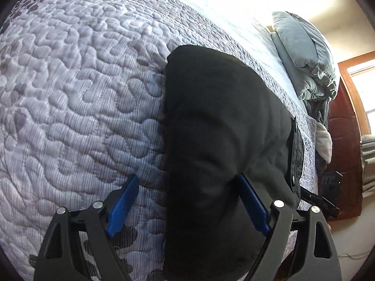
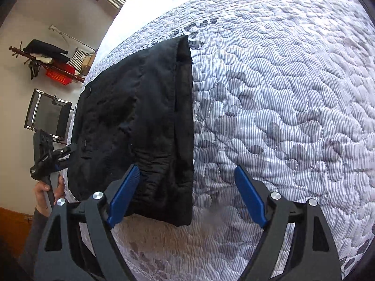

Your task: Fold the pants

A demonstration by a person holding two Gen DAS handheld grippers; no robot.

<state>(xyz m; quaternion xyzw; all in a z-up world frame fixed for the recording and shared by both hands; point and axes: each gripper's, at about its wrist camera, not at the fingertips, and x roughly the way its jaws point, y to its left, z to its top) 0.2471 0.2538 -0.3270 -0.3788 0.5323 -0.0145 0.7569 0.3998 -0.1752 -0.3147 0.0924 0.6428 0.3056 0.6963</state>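
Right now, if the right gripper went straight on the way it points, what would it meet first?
Most likely the right edge of the folded black pants, or the quilt just beside it. The open right gripper straddles that edge; depth is unclear.

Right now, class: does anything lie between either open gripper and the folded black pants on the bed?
Nothing visible does. The black pants lie bare on the quilt. The right gripper and the left gripper both hang open directly over the pants' near end.
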